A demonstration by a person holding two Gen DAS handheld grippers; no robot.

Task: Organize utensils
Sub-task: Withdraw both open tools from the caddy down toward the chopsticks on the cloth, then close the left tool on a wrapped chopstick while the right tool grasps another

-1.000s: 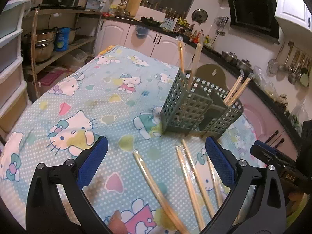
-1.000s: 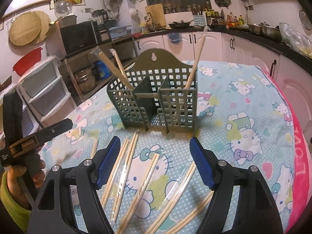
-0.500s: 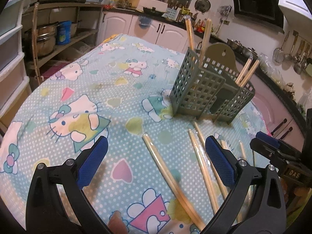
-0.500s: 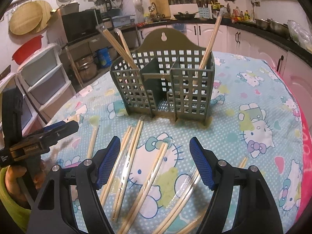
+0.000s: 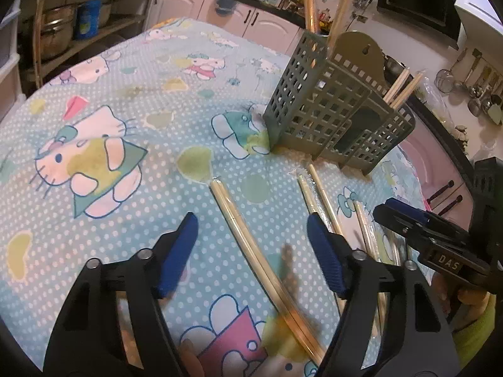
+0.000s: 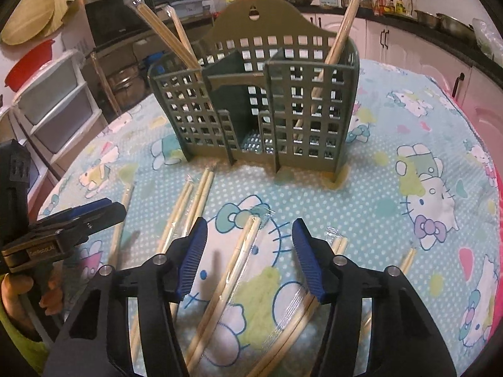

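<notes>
Green holder (image 6: pixel 251 103) at 12 o'clock on table (image 5: pixel 125 125); left tool (image 5: pixel 251 251) and right tool (image 6: pixel 248 257) spread, jaws just closing, each straddling wrapped chopsticks (image 5: pixel 251 245), unpinched.

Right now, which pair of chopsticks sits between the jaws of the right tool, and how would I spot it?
Start at the grey-green slotted utensil holder standing on the cartoon-cat tablecloth. Several wrapped pairs lie flat in front of it. The wrapped chopstick pair in question runs across the big cat face, its crinkled wrapper tip pointing at the holder, between the blue pads of the right tool, whose jaws have just been closing.
</notes>
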